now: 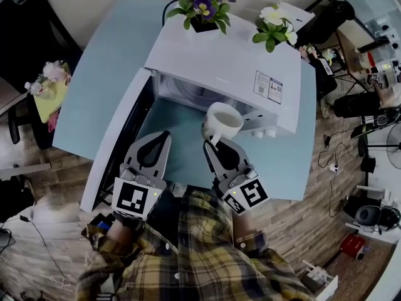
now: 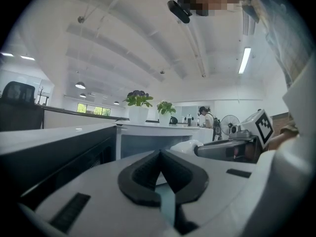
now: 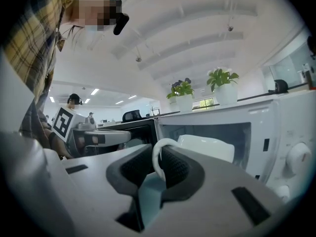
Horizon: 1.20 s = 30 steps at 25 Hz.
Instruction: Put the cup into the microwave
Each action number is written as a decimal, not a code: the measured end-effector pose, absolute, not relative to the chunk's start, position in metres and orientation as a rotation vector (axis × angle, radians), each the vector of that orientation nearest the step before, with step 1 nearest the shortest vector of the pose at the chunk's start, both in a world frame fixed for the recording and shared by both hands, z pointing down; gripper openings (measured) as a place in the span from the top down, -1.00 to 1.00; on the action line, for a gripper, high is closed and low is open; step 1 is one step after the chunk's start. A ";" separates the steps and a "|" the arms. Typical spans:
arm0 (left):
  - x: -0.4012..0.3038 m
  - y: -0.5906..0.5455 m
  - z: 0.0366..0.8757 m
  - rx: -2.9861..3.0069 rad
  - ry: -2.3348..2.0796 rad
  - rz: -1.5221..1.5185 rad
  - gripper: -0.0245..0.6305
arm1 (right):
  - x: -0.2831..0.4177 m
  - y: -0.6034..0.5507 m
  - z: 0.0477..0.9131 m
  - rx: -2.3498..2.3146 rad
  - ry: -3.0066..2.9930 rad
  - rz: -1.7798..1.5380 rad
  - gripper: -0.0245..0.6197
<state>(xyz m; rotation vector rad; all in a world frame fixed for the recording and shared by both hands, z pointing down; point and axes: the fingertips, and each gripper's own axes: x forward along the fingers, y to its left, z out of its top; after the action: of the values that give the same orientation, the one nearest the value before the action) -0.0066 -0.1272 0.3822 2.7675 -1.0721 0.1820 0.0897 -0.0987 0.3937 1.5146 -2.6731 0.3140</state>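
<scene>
A white cup [image 1: 223, 120] hangs in the air just in front of the white microwave's [image 1: 225, 68] open cavity [image 1: 188, 93]. My right gripper [image 1: 212, 144] is shut on the cup's handle [image 3: 157, 158], and the cup body [image 3: 206, 148] shows past the jaws, before the cavity. The microwave door [image 1: 119, 140] stands swung open to the left. My left gripper [image 1: 164, 136] is shut with nothing in it, held beside the open door, left of the right gripper. In the left gripper view the cup [image 2: 185, 146] and the right gripper [image 2: 232, 147] show at the right.
The microwave stands on a light blue table [image 1: 94, 86]. Two flower pots sit on top of it: purple flowers [image 1: 203, 8] and white flowers [image 1: 276, 27]. The control knobs [image 3: 298, 159] are on the microwave's right side. Wooden floor, cables and office gear surround the table.
</scene>
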 end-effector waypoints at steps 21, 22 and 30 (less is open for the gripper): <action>0.005 -0.128 0.409 2.748 -1.013 0.250 0.95 | 0.081 -0.149 0.427 1.445 -2.678 0.237 0.73; 0.005 -0.128 0.411 2.745 -1.010 0.253 0.95 | 0.081 -0.151 0.429 1.450 -2.676 0.236 0.73; 0.014 -0.129 0.420 2.746 -0.962 0.274 0.95 | 0.085 -0.168 0.438 1.465 -2.671 0.179 0.72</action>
<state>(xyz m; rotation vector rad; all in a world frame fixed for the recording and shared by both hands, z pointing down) 0.0139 -0.1292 0.4198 2.7463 -0.9618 0.2742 0.0852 -0.1683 0.4378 1.4653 -2.6711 0.1785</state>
